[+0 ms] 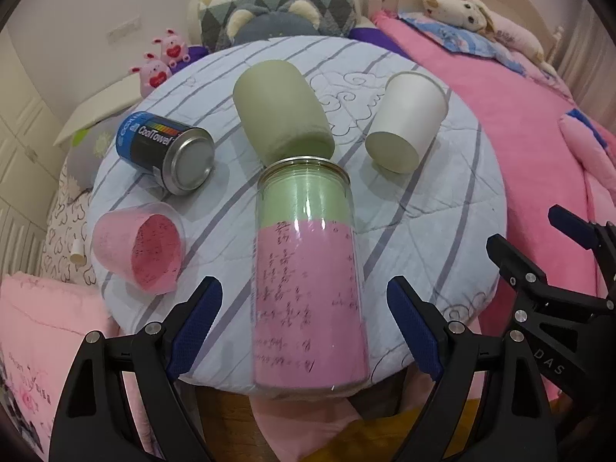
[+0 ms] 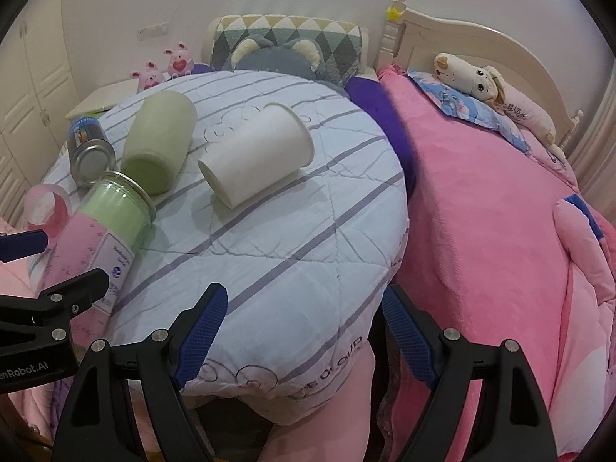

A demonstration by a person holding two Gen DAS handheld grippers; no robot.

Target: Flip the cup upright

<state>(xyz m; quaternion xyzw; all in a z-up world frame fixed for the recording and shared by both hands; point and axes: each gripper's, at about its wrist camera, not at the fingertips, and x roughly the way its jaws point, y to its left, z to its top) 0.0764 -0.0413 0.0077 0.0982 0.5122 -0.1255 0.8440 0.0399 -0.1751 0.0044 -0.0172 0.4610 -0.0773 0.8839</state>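
Several cups lie on their sides on a round striped quilted table [image 1: 442, 200]. A tall clear glass [image 1: 308, 269] lined with pink and green paper lies between the open fingers of my left gripper [image 1: 304, 327], not gripped. It also shows in the right wrist view [image 2: 104, 227]. Beyond it lie a green cup [image 1: 281, 111], a white paper cup [image 1: 404, 123] and a small clear cup with pink paper [image 1: 142, 250]. My right gripper [image 2: 304, 331] is open and empty at the table's near edge [image 2: 292, 385], with the white cup [image 2: 258, 158] ahead.
A blue CoolTowel can [image 1: 169, 150] lies on its side at the left. A pink bed [image 2: 481, 211] with plush toys lies to the right. Pillows and a grey plush [image 1: 269, 19] sit behind the table. My right gripper shows at the left wrist view's right edge [image 1: 558, 269].
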